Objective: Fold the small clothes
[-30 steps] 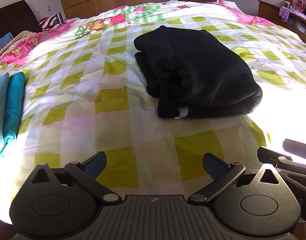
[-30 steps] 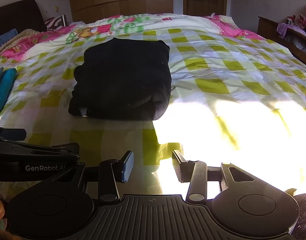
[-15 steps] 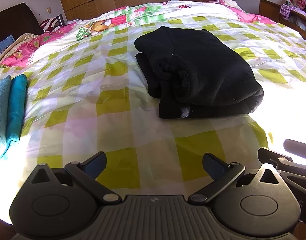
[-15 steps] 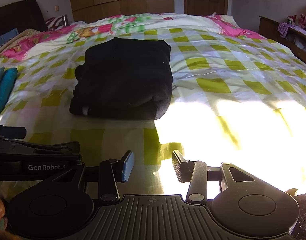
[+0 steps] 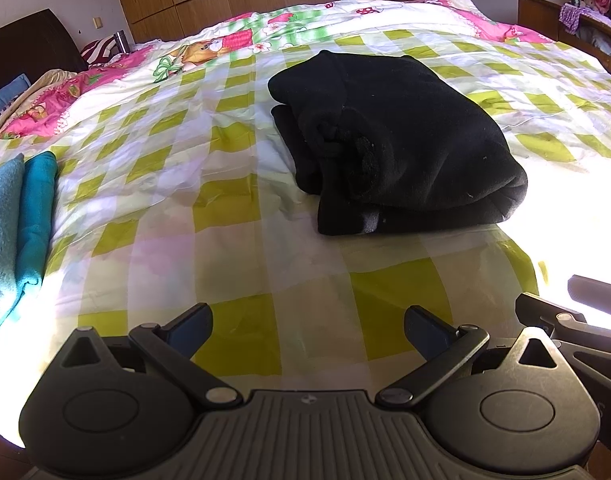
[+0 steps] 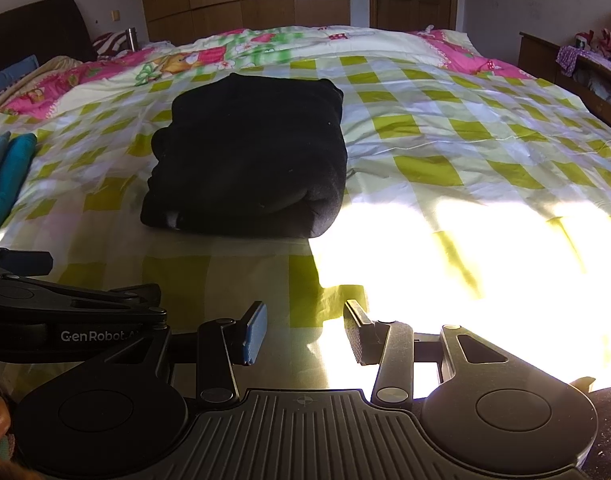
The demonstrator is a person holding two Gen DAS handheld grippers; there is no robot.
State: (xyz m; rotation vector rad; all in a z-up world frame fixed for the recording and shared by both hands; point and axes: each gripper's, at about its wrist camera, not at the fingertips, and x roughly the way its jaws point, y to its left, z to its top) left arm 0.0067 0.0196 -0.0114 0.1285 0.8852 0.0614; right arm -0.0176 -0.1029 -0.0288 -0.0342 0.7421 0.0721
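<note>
Left wrist view: left gripper (image 5: 308, 332) spread wide, empty.
Right gripper (image 6: 303, 330): parted, empty.
Black garment (image 5: 393, 144): folded bundle on bed (image 5: 225, 208), ahead of both.
Risk: thick roll may spring open; loose layers could slump when lifted.

Black garment (image 5: 401, 140), folded, flat on the bedspread (image 5: 225, 208)

A wide bed (image 5: 233, 216) under a crumpled white-and-lime checked cotton cover, pink cartoon print along its far edge. Near the middle lies a folded black fleece garment (image 5: 401, 144) — thick, several layers. At the left edge rest two folded teal towels (image 5: 21, 224), touching side by side.
</note>
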